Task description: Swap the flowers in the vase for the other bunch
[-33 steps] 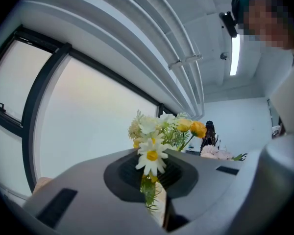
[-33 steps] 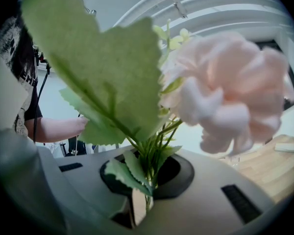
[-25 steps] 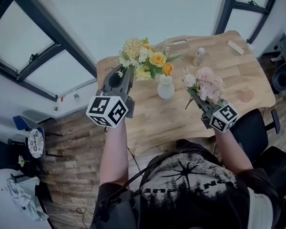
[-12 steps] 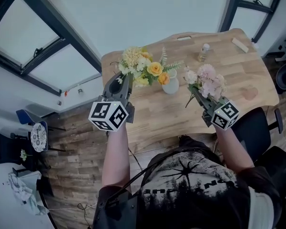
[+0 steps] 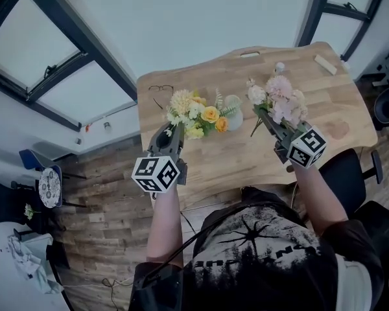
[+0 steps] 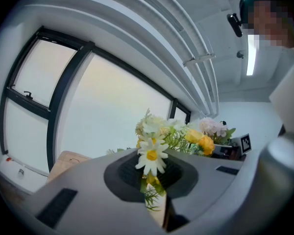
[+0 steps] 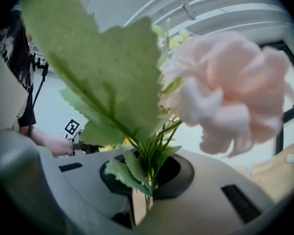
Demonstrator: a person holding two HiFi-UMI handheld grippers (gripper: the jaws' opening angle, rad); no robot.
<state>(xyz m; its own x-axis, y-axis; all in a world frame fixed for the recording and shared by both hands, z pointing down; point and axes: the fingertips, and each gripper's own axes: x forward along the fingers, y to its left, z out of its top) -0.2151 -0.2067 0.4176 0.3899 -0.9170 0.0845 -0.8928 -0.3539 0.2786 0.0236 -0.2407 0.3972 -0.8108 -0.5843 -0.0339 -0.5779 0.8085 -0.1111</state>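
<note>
My left gripper (image 5: pixel 170 132) is shut on the stems of the yellow and white bunch (image 5: pixel 196 113), which it holds level and low over the wooden table (image 5: pixel 246 154), just left of the white vase (image 5: pixel 237 118). In the left gripper view a daisy of that yellow and white bunch (image 6: pixel 151 155) fills the space in front of the left gripper (image 6: pixel 157 207). My right gripper (image 5: pixel 267 119) is shut on the stems of the pink bunch (image 5: pixel 277 100), right of the vase. The pink bunch (image 7: pixel 225 92) looms above the right gripper (image 7: pixel 139 204). The vase's mouth holds no flowers.
A pair of glasses (image 5: pixel 159 90) lies at the table's far left corner. A small bottle (image 5: pixel 279 66) and a pale block (image 5: pixel 325 63) sit at the far right. A dark chair (image 5: pixel 342 173) stands by the table's near right edge. Windows run along the left.
My left gripper has sunk with the yellow bunch, which now hangs low beside the vase. The right gripper with the pink bunch has shifted slightly up and toward the vase.
</note>
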